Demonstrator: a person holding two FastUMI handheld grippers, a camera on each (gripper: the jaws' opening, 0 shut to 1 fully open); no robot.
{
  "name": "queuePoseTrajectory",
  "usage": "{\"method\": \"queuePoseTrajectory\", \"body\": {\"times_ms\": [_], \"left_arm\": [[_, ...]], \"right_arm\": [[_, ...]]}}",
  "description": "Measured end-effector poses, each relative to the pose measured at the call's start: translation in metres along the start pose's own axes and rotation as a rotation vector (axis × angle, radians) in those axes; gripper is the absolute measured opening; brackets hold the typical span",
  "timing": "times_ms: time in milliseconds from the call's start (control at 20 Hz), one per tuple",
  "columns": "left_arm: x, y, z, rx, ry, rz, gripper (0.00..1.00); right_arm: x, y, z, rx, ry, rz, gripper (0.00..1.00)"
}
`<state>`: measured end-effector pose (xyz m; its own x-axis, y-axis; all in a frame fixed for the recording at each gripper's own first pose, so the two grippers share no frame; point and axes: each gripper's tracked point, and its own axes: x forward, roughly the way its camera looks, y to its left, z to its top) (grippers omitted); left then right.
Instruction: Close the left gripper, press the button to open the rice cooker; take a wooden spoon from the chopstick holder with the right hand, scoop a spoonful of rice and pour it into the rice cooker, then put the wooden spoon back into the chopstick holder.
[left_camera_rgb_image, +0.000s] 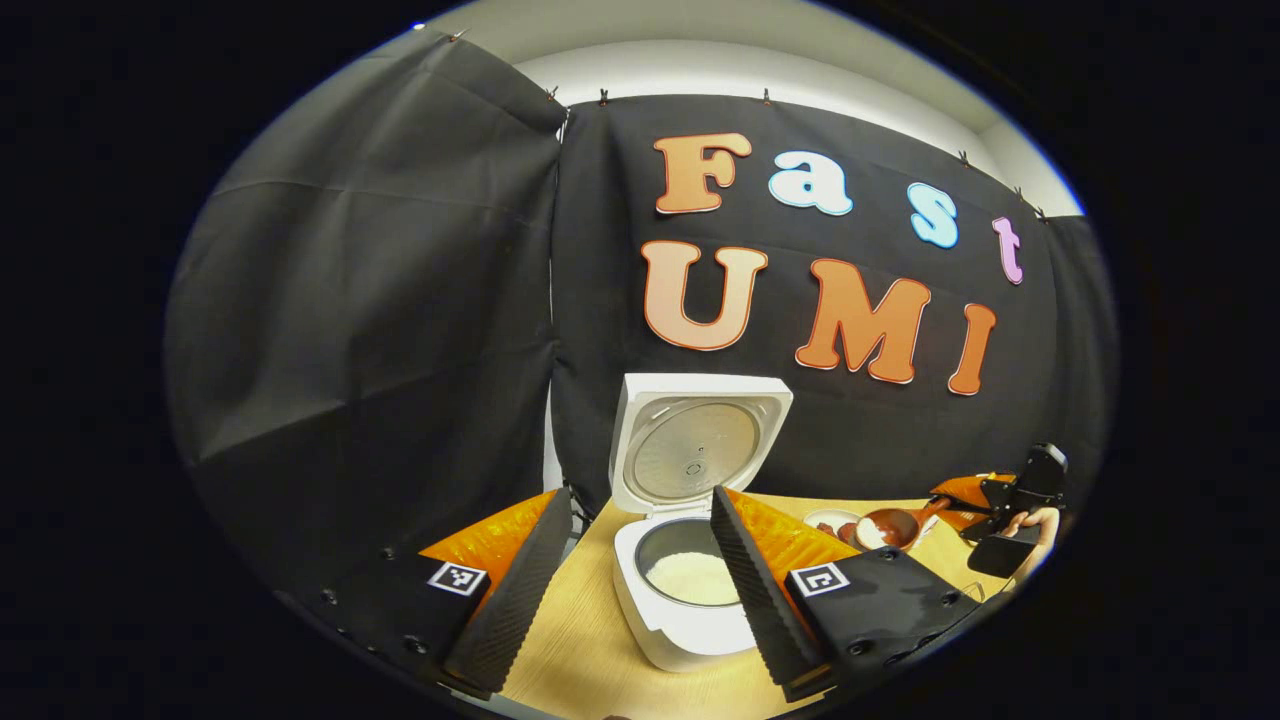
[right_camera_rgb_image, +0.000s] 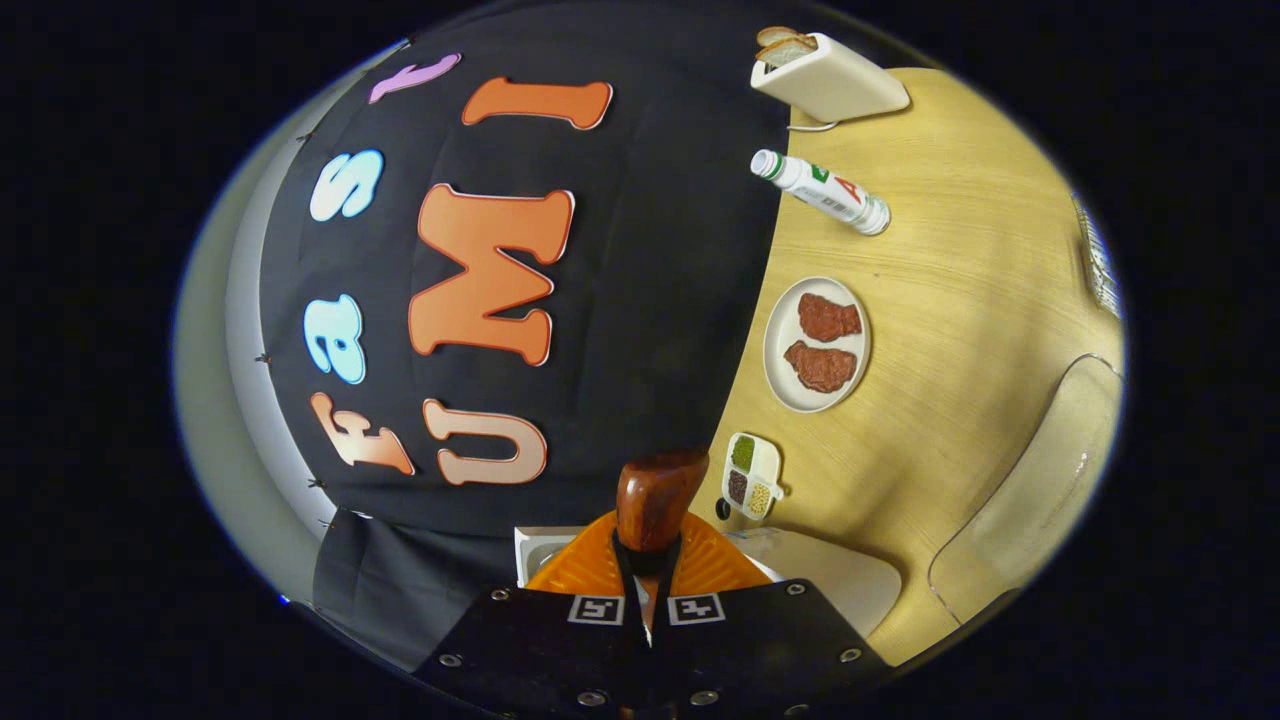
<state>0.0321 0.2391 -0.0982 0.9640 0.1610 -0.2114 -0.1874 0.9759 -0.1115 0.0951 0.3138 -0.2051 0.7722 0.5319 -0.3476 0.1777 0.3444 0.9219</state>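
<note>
Right claw (right_camera_rgb_image: 647, 560) grips wooden spoon (right_camera_rgb_image: 655, 495); left claw (left_camera_rgb_image: 640, 590) gapes empty. Tip rice squarely over rice cooker (left_camera_rgb_image: 690, 600).

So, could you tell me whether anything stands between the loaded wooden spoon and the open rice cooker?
Nothing visible does. In the left gripper view the rice cooker has its lid up, its pot uncovered, and the wooden spoon, held by the right gripper, hangs to its right over bare table.

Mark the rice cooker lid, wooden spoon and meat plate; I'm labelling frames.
rice cooker lid (left_camera_rgb_image: 698, 445), left gripper view, inner face of raised lid.
wooden spoon (right_camera_rgb_image: 655, 500), right gripper view, bowl's back.
meat plate (right_camera_rgb_image: 783, 385), right gripper view, bare rim.
</note>
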Motion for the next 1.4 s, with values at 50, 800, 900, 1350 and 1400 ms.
{"method": "queuePoseTrajectory", "body": {"times_ms": [50, 800, 900, 1350, 1400], "left_arm": [[0.001, 0.001, 0.0, -0.002, 0.001, 0.002, 0.96], [0.012, 0.005, -0.005, 0.002, 0.009, -0.032, 0.96], [0.011, 0.005, -0.007, 0.015, 0.01, -0.042, 0.96], [0.013, 0.008, -0.012, 0.025, 0.022, -0.06, 0.96], [0.013, 0.009, -0.012, 0.026, 0.023, -0.06, 0.96]], "right_arm": [[0.008, 0.007, -0.008, -0.013, 0.011, 0.003, 0.02], [0.087, 0.08, -0.077, -0.479, 0.007, 0.022, 0.02], [0.088, 0.09, -0.083, -0.573, -0.014, 0.03, 0.02], [0.085, 0.124, -0.1, -0.84, -0.059, 0.087, 0.02], [0.085, 0.127, -0.102, -0.863, -0.062, 0.097, 0.02]]}}
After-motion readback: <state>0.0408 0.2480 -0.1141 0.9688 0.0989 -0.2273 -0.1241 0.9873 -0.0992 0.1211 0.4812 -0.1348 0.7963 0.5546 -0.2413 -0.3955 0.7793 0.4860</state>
